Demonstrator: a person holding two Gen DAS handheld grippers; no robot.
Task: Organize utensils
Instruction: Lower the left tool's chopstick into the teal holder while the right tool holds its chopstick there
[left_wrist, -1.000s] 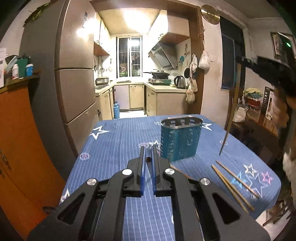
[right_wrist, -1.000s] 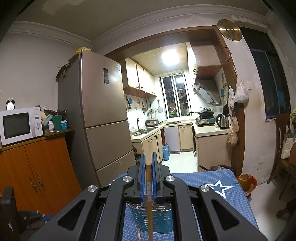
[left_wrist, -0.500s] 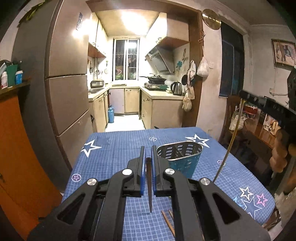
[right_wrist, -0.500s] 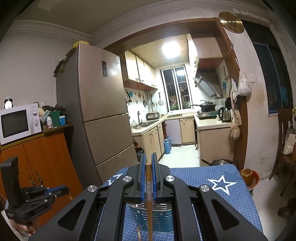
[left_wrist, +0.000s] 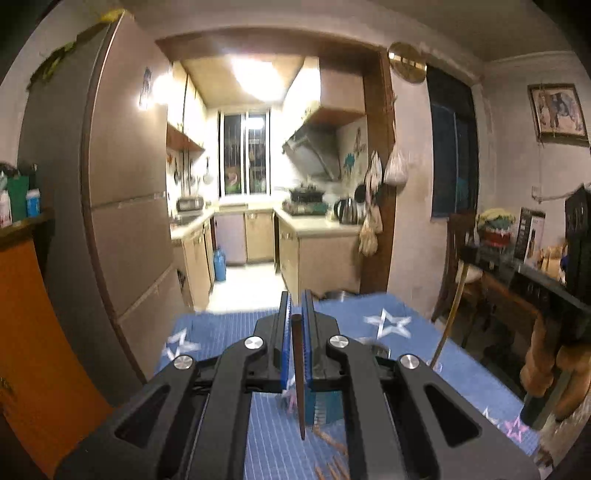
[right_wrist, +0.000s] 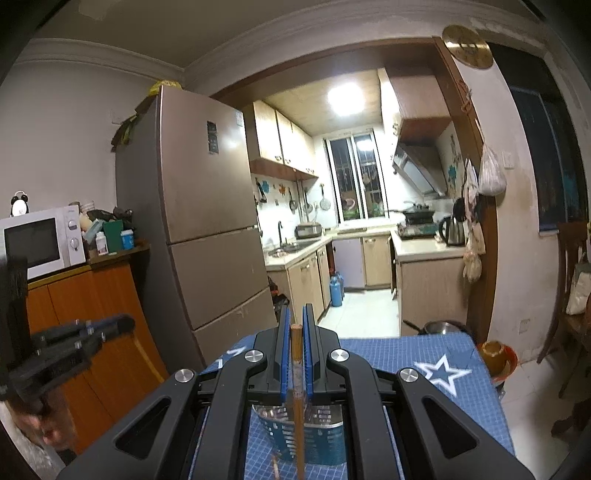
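Wooden chopstick pinched in right gripper above perforated blue holder.

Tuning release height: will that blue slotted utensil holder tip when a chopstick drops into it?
Probably at some risk. The utensil holder looks like thin perforated plastic, so likely light. It stands tall and upright on the tablecloth, so an off-centre chopstick could rock it. The right hand-held gripper holds the chopstick vertical, which should help.

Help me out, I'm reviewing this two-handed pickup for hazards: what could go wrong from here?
1. The left gripper pinches its dark chopstick near the top; the long hanging end could swing or slip.
2. The right gripper holds its chopstick above the blue holder; a misaimed drop could hit the rim.
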